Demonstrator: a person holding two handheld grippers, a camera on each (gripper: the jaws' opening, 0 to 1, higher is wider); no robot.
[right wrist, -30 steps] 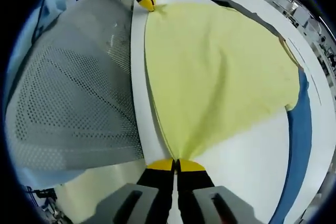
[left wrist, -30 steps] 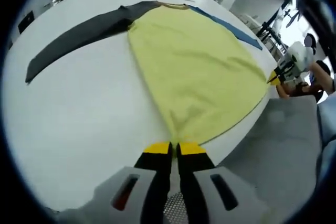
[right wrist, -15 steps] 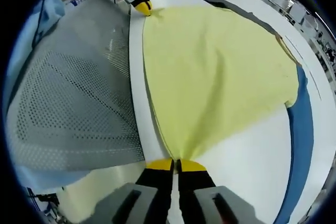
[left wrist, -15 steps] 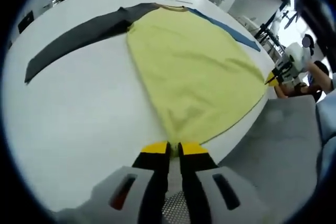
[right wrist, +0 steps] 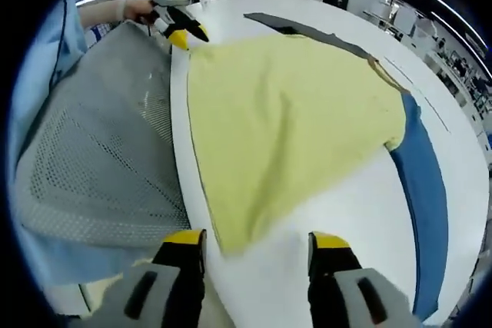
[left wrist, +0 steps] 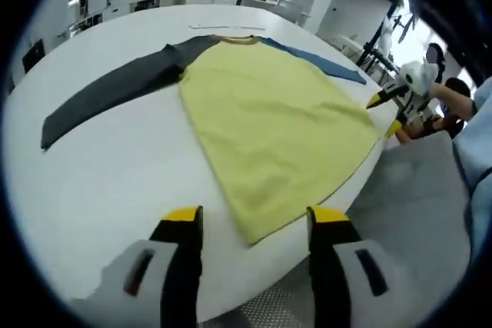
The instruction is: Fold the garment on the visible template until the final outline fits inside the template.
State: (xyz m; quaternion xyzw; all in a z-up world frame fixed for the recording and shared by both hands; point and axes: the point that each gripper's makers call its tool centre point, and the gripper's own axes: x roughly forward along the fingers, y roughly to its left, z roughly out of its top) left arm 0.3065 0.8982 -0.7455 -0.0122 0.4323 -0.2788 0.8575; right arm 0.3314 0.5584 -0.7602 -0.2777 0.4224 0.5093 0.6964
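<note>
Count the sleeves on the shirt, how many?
2: a dark grey sleeve stretched out flat on the white table, and a blue sleeve on the shirt's other side.

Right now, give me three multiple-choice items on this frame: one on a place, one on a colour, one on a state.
1. Where does the shirt lie?
A. flat on the table
B. hung from a gripper
C. on the floor

2. What colour are its sleeves?
A. both yellow
B. one grey, one blue
C. both red

3. How stand the left gripper and right gripper?
A. both shut on the hem
B. one shut
C. both open

Key: 1 A, the shirt is spread on the white top. 2 B, both sleeves show beside the yellow body. 3 C, each pair of jaws stands apart, holding nothing.
</note>
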